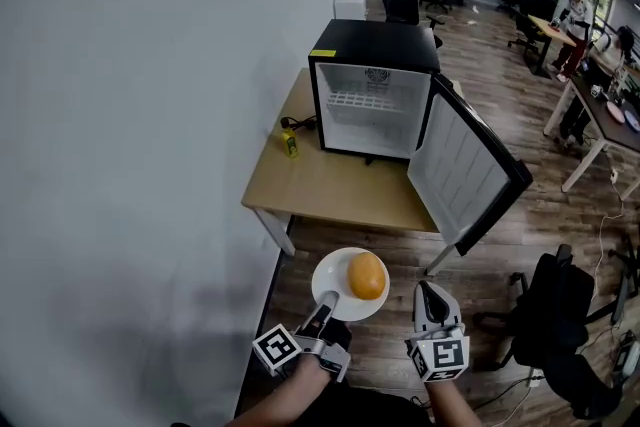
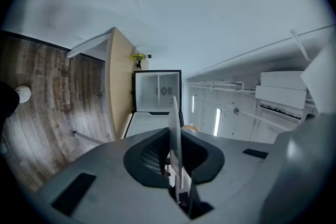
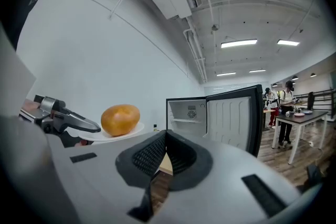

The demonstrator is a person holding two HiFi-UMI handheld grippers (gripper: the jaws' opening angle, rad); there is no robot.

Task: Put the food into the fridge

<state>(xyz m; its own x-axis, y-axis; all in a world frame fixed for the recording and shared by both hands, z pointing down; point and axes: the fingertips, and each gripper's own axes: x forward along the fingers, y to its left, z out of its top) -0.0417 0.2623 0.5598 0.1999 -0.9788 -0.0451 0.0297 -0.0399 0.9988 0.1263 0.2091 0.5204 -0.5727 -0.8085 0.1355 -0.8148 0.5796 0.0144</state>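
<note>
carry step: our left gripper [image 1: 326, 310] pinches the rim of the white plate [image 1: 332, 283] bearing the orange food [image 1: 367, 275], well short of the open fridge [image 1: 375, 45]. right gripper [image 1: 431, 293] closed, empty. next, we judge: step closer, keep the plate level, slide it inside.

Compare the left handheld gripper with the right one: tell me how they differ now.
The left gripper is clamped on the rim of the round white plate carrying the rounded orange food; the right gripper grips nothing. The left gripper angles inward; the right gripper points straight ahead. Both sets of jaws are closed.
</note>
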